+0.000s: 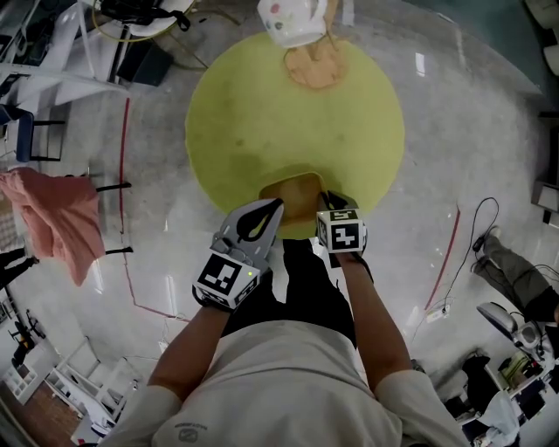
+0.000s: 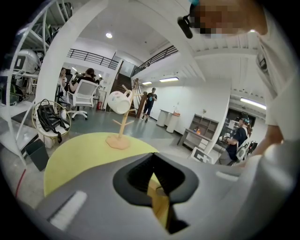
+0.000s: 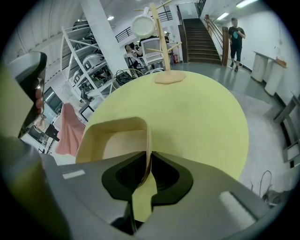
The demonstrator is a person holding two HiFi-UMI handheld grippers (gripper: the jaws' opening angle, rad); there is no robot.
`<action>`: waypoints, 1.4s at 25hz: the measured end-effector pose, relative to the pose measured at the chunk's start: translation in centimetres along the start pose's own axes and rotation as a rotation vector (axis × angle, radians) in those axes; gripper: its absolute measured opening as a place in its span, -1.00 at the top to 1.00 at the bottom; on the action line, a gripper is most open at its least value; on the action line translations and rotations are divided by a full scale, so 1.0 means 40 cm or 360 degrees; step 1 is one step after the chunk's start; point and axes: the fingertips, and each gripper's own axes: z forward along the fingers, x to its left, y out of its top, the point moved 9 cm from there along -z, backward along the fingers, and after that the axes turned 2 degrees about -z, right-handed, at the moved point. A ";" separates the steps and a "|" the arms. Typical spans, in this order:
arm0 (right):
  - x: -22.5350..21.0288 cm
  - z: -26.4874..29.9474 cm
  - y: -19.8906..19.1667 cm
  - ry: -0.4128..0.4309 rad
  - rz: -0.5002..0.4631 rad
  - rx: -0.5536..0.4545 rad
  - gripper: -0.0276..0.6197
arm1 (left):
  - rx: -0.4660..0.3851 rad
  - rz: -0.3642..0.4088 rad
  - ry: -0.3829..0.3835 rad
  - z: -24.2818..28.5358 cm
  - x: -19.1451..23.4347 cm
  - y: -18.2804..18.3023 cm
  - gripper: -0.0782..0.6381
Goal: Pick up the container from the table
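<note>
A tan open container (image 1: 295,194) sits at the near edge of the round yellow table (image 1: 253,113). My left gripper (image 1: 272,207) is at its left wall and my right gripper (image 1: 331,200) at its right wall. In the right gripper view the container (image 3: 112,139) lies left of the jaws, and the right gripper (image 3: 149,158) is shut on its thin wall. The left gripper (image 2: 152,163) is closed on a tan strip of the container (image 2: 158,199); the rest of it is hidden behind the jaws.
A wooden mug tree (image 1: 314,63) with a white mug (image 1: 291,19) stands at the table's far edge. A pink cloth (image 1: 57,218) hangs on a rack at the left. Red lines and cables cross the floor. People stand in the background.
</note>
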 end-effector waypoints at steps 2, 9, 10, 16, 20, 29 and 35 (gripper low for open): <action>-0.002 0.001 0.002 -0.0008 0.0015 0.0001 0.81 | 0.0003 -0.0016 0.0000 -0.003 0.004 -0.008 0.76; 0.001 -0.029 0.000 -0.0050 0.0072 0.0010 0.81 | -0.0029 0.0017 -0.0036 -0.030 0.002 0.001 0.76; 0.006 -0.038 -0.001 -0.0052 0.0080 0.0013 0.81 | -0.0030 0.0014 -0.0039 -0.038 0.000 0.000 0.76; 0.034 -0.098 0.005 -0.0070 0.0130 -0.0028 0.81 | -0.0058 0.0023 -0.0071 -0.079 -0.009 0.004 0.76; 0.061 -0.147 0.002 -0.0091 0.0156 -0.0067 0.81 | -0.0083 0.0039 -0.0093 -0.115 -0.021 0.011 0.76; 0.147 -0.274 -0.011 -0.0113 0.0172 -0.0149 0.81 | -0.0136 0.0090 -0.0142 -0.215 -0.053 0.042 0.76; 0.191 -0.345 -0.024 -0.0128 0.0182 -0.0192 0.81 | -0.0163 0.0117 -0.0162 -0.277 -0.069 0.057 0.76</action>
